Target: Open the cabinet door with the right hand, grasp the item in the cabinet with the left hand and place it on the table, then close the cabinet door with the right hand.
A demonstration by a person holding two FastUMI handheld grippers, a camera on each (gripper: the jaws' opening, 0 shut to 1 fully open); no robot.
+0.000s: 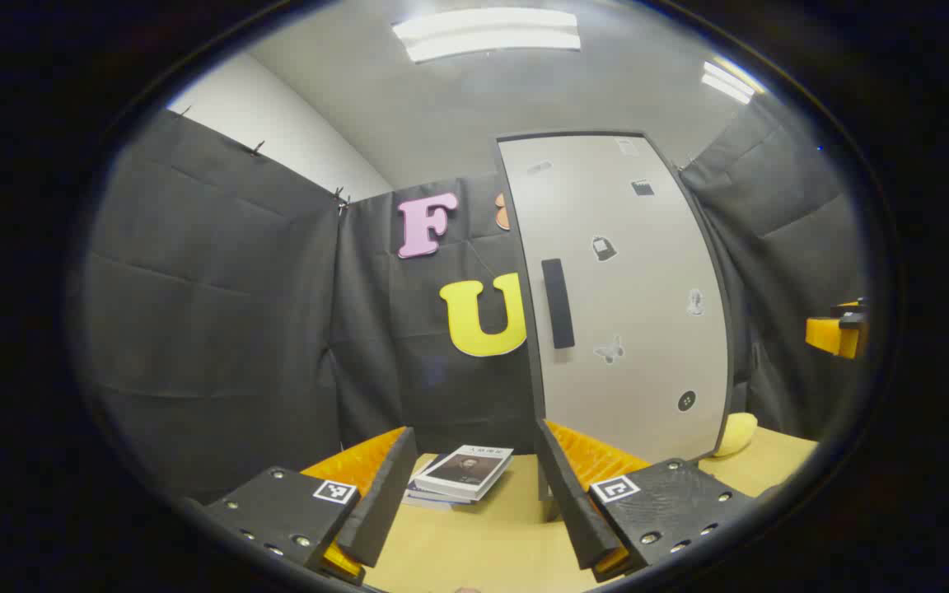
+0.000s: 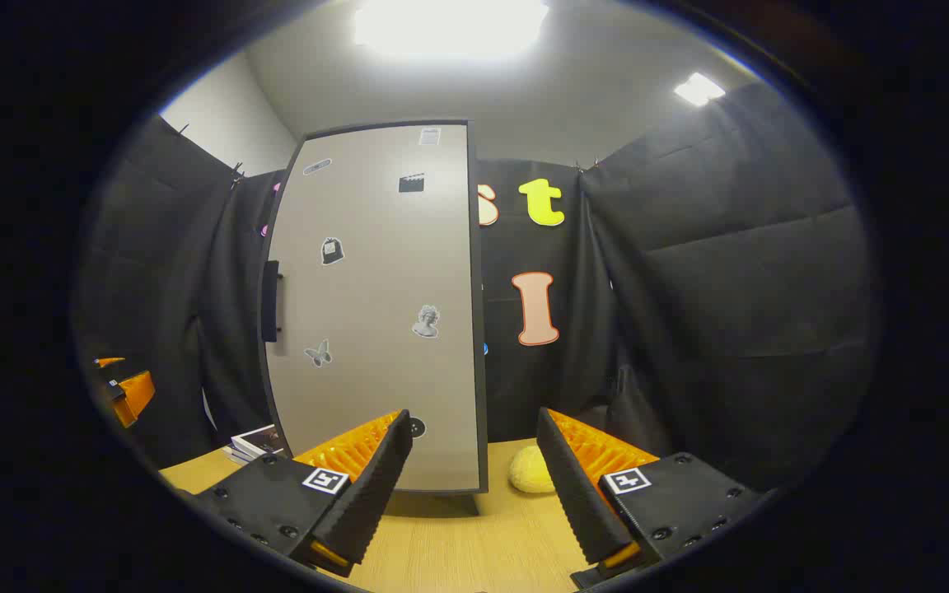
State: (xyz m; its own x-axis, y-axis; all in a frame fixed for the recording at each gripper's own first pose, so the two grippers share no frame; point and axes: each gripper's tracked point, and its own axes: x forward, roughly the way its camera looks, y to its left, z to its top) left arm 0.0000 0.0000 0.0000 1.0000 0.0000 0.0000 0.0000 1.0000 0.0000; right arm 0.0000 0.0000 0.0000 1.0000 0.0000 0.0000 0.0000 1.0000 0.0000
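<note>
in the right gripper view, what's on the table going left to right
stack of books → cabinet with its door shut → yellow soft item on the table

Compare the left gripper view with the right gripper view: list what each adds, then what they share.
Left gripper view: the door handle face-on, the top book's cover, the right gripper at its right edge. Right gripper view: the yellow soft thing in full beside the cabinet, the left gripper at its left edge. Shared: closed cabinet door, stack of books, table.
</note>
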